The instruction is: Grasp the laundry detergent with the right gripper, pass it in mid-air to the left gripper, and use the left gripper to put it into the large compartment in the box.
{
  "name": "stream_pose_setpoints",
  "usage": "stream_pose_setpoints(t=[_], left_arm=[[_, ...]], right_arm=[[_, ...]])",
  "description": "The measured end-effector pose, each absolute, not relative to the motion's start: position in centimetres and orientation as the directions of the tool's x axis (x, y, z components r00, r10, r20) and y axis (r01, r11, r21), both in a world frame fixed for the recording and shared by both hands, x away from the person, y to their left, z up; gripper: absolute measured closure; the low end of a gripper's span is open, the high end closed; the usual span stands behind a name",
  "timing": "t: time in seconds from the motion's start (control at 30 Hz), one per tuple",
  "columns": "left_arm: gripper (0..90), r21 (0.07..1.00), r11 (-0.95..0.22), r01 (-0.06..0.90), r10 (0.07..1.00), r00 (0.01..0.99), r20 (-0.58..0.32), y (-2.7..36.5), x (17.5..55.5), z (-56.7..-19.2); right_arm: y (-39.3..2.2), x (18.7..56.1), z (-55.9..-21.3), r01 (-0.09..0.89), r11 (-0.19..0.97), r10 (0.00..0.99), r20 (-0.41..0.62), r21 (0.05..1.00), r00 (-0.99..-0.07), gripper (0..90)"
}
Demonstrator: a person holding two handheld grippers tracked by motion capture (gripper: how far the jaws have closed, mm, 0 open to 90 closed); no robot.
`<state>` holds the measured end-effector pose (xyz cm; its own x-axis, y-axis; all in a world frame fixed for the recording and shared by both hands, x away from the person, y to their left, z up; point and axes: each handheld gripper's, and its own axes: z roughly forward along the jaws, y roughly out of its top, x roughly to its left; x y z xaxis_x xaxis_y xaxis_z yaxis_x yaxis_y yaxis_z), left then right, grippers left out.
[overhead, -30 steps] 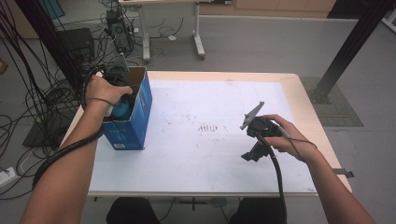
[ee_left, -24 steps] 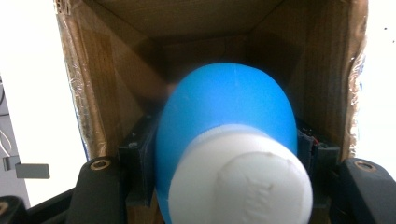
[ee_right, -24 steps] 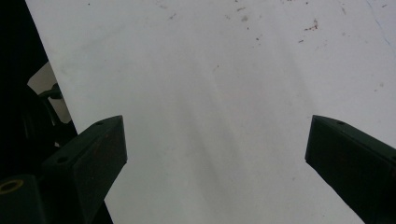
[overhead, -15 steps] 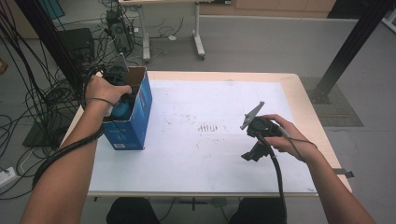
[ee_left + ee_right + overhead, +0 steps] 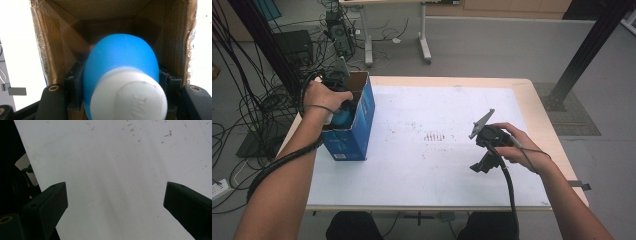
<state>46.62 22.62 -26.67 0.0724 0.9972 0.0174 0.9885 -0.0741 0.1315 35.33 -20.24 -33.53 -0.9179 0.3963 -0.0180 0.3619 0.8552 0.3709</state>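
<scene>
A person is working at a table [image 5: 532,100] covered with a white sheet, holding a two-jaw gripper in each hand. The landmark here is a blue cardboard box [image 5: 354,127] standing open-topped at the table's left edge.

The left gripper [image 5: 120,82] is reaching down into the mouth of that box, and its jaws are closing tightly on a blue bottle [image 5: 122,60] with a white cap [image 5: 130,97]. In the left gripper view, the bottle is lying straight along the gripper's line of sight: its white cap is pointing back toward the camera and its rounded blue body is pointing onward into the box, toward the brown cardboard floor. So the bottle's long axis is running in line with the box's depth, and the bottle is sitting between the jaws, partly inside the box walls. In the high view, the left hand [image 5: 324,97] is covering the box opening, with a glimpse of blue just beneath it.

The right gripper [image 5: 115,202] is resting well to the right of the box, over bare sheet, its jaws standing wide apart and holding nothing. The left hand is plainly the nearer one to the bottle and box; judging from this, the coming move depends on travelling straight along the box's depth.
</scene>
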Motion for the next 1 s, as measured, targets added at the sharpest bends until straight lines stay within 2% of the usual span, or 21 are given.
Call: stream_pose_setpoints(t=[1.0], left_arm=[[37.0,0.132,-0.070,0.989,0.998,0.069,0.012,22.77,46.58,-26.68]], right_arm=[[-19.97,35.39,-33.38,0.358,0.860,0.392,-0.022,0.365,-0.920,4.9]])
